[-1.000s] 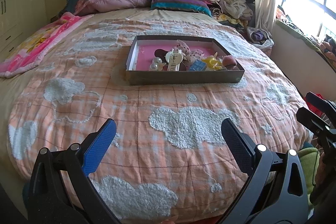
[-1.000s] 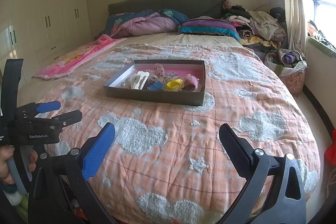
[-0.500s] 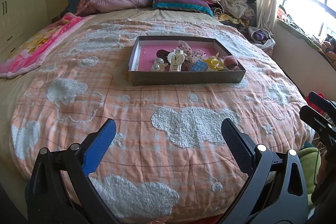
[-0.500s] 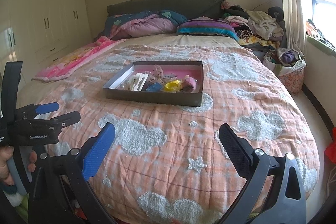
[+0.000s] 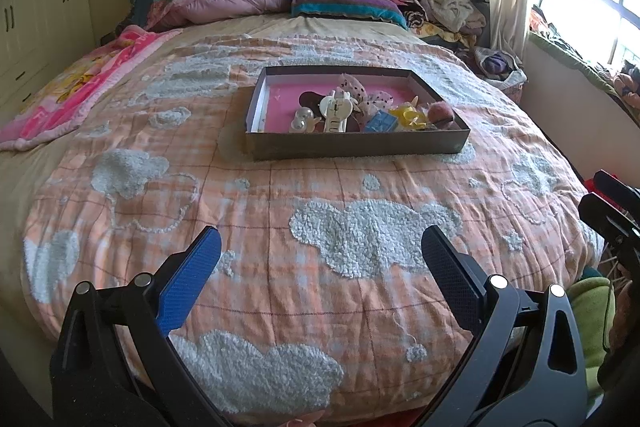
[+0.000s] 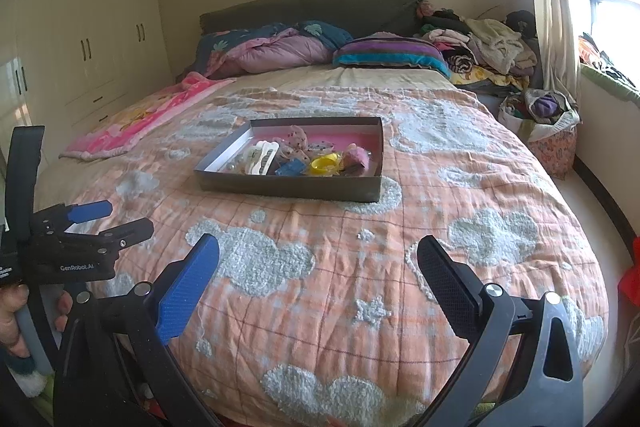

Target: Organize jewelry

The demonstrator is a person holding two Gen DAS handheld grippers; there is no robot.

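Note:
A shallow grey box with a pink floor (image 5: pixel 256 99) (image 6: pixel 224 155) lies on the middle of the bed. It holds several small accessories: a white hair clip (image 5: pixel 337 109) (image 6: pixel 262 157), a blue piece (image 5: pixel 380 122), a yellow piece (image 5: pixel 408 115) (image 6: pixel 325 163) and a pink fuzzy piece (image 5: pixel 440 113) (image 6: pixel 356 157). My left gripper (image 5: pixel 320 263) is open and empty over the near end of the bed, well short of the box. My right gripper (image 6: pixel 318 263) is open and empty, to the right of the left one. The left gripper also shows at the left of the right wrist view (image 6: pixel 108 219).
An orange plaid quilt with white clouds (image 5: pixel 360 239) covers the bed. Pillows and a pink duvet (image 5: pixel 224 1) lie at the head, a pink blanket (image 5: pixel 80 83) on the left. Piled clothes (image 6: pixel 488 47) and a full basket (image 6: pixel 548 123) stand by the window. Wardrobes (image 6: pixel 80 47) line the left wall.
Both grippers have shifted slightly; the box sits a touch lower and more to the right in the left wrist view. Both stay open and empty.

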